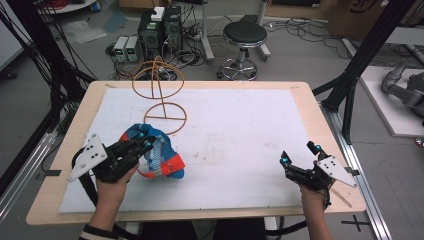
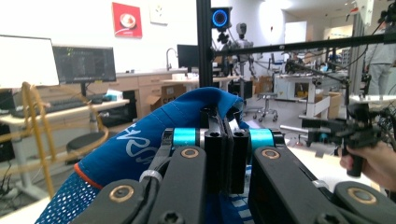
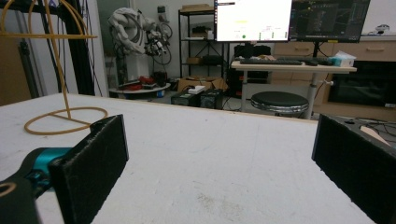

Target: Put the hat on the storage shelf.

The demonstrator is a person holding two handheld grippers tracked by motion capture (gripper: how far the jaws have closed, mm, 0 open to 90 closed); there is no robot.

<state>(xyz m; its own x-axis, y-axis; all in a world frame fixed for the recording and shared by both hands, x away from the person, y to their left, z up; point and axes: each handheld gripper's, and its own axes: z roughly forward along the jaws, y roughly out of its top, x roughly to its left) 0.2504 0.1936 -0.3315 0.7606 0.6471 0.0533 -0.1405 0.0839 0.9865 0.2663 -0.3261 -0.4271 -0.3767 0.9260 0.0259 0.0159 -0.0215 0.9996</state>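
Blue knit sock (image 1: pixel 156 152), soft and floppy, I judge; my left gripper (image 1: pixel 141 146) pinches its cuff edge; best hold there. Right gripper (image 1: pixel 300 157) spread wide, empty.

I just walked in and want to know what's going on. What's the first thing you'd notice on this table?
Your eye goes first to the bright blue and orange sock near the table's front left, pinched in the left hand-held gripper, whose jaws are shut on the fabric. Behind it stands a spindly yellow wire stand, towards the back left. The right hand-held gripper rests at the front right with its jaws wide open and nothing between them.
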